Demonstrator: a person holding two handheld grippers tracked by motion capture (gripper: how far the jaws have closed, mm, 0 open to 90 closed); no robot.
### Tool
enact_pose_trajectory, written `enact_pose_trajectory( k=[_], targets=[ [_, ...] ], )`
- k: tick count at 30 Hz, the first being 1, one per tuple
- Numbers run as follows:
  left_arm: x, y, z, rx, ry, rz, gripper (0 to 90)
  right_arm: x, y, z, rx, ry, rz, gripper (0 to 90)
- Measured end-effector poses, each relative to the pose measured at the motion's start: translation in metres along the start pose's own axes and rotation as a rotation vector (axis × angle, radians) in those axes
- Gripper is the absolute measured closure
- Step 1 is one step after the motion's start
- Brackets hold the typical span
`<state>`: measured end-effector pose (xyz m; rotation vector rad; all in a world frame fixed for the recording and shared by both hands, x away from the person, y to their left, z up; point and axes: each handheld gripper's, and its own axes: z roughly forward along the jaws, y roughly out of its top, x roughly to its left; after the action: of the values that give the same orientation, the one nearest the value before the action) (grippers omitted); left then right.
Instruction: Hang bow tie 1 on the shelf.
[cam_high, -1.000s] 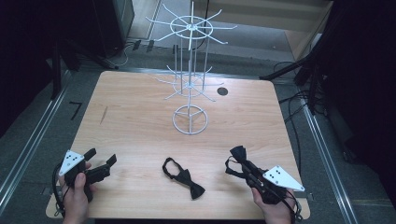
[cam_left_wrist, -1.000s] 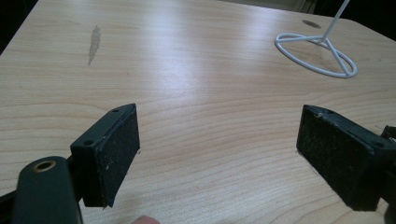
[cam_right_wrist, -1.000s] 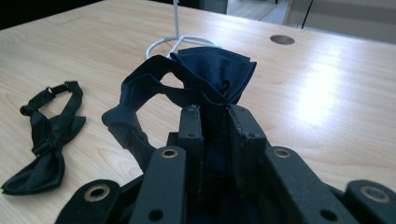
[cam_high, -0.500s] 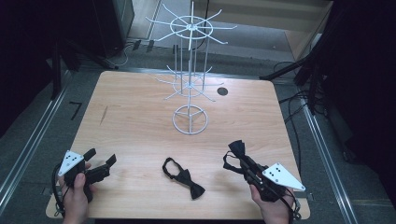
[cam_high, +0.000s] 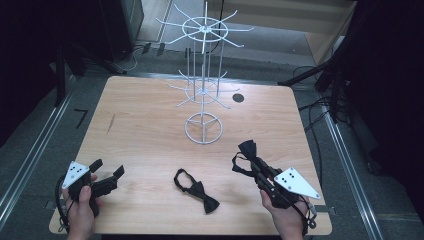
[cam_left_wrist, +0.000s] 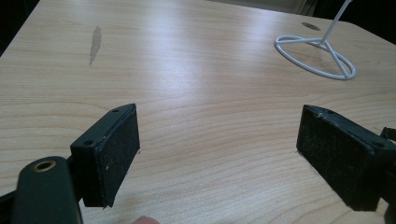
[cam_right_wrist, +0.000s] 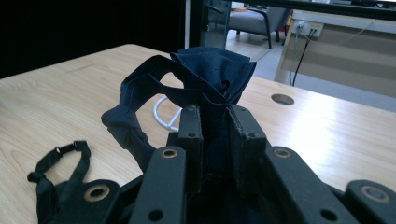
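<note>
My right gripper (cam_high: 252, 161) is shut on a dark navy bow tie (cam_high: 247, 148), held just above the table at the front right; its strap loops to the left of the jaws (cam_right_wrist: 135, 100). A second black bow tie (cam_high: 197, 189) lies flat near the table's front middle, and its strap (cam_right_wrist: 60, 156) is seen at the lower left of the right gripper view. My left gripper (cam_high: 107, 172) rests at the front left, open, its pads (cam_left_wrist: 116, 149) wide apart over bare wood. A white wire display rack (cam_high: 202, 80) stands at the table's centre back.
The wooden table (cam_high: 145, 125) has a dark smudge (cam_high: 110, 123) on its left side and a round cable hole (cam_high: 238, 98) at the back right. The rack's ring base (cam_left_wrist: 317, 56) is ahead and to the right of the left gripper. Cables trail on the floor at the right.
My right gripper with the navy bow tie has drifted slightly toward the front of the table. The left gripper and the black bow tie have stayed put.
</note>
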<state>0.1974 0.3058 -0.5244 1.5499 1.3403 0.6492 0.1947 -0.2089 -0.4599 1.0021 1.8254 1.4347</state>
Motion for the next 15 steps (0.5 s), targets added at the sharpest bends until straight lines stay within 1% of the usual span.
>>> enact_pose_trajectory(
  k=[7, 12, 13, 15],
  targets=[
    [0.0, 0.0, 0.0, -0.001, 0.0, 0.0, 14.1, 0.005, 0.009, 0.008, -0.02, 0.009, -0.008, 77.8],
    [0.0, 0.0, 0.0, -0.001, -0.001, 0.0, 14.1, 0.007, 0.014, 0.016, -0.027, 0.009, 0.003, 77.8],
    [0.0, 0.0, 0.0, -0.001, -0.001, 0.0, 14.1, 0.007, 0.015, 0.017, -0.03, 0.008, -0.003, 77.8],
    [0.0, 0.0, 0.0, 0.0, -0.001, -0.001, 14.1, 0.007, 0.016, 0.018, -0.032, 0.01, 0.0, 77.8]
  ],
)
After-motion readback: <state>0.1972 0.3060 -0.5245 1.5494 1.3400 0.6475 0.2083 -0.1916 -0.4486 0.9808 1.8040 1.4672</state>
